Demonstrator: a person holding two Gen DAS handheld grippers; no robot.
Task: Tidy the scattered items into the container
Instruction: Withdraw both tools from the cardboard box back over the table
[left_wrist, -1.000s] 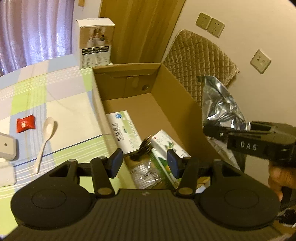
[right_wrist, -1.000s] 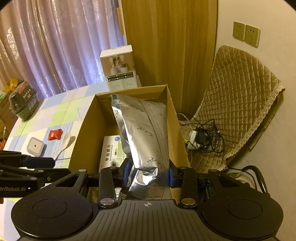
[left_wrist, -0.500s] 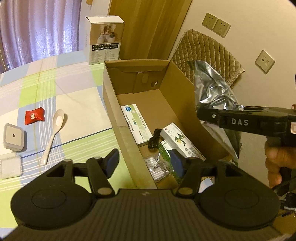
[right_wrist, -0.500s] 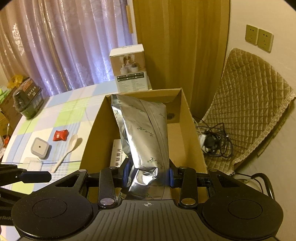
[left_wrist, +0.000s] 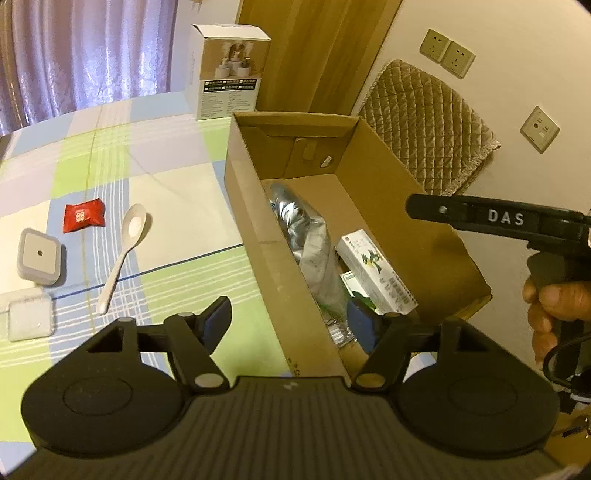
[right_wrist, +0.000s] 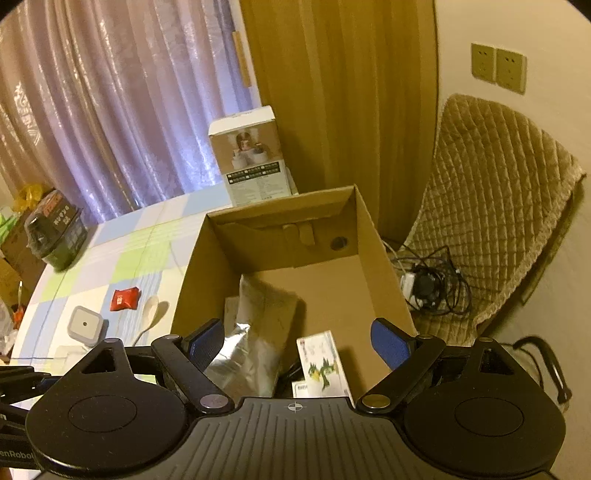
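Note:
An open cardboard box (left_wrist: 251, 229) (right_wrist: 380, 266) stands on the table's right part. Inside lies a silver foil bag (left_wrist: 314, 243) (right_wrist: 258, 332) against the left wall, beside a white and green carton (left_wrist: 376, 269) (right_wrist: 321, 362). My right gripper (right_wrist: 295, 343) hangs open above the box's near end with nothing between its fingers; in the left wrist view it shows as a black arm (left_wrist: 480, 216) over the box's right wall. My left gripper (left_wrist: 288, 321) is open over the box's near left wall. On the cloth lie a white spoon (left_wrist: 123, 251) (right_wrist: 149, 314), a red packet (left_wrist: 83, 219) (right_wrist: 125, 298) and a small white square box (left_wrist: 40, 256) (right_wrist: 85, 325).
A tall white product box (left_wrist: 225, 70) (right_wrist: 251, 155) stands behind the cardboard box. A quilted chair (left_wrist: 424, 122) (right_wrist: 491, 206) is at the right, with cables (right_wrist: 432, 284) on the floor. A dark packaged item (right_wrist: 55, 232) sits far left. A flat clear lid (left_wrist: 27, 317) lies near the left edge.
My right gripper has opened and let go of the silver foil bag, which now lies in the box. The left gripper has drawn back and up, widening its view of the table.

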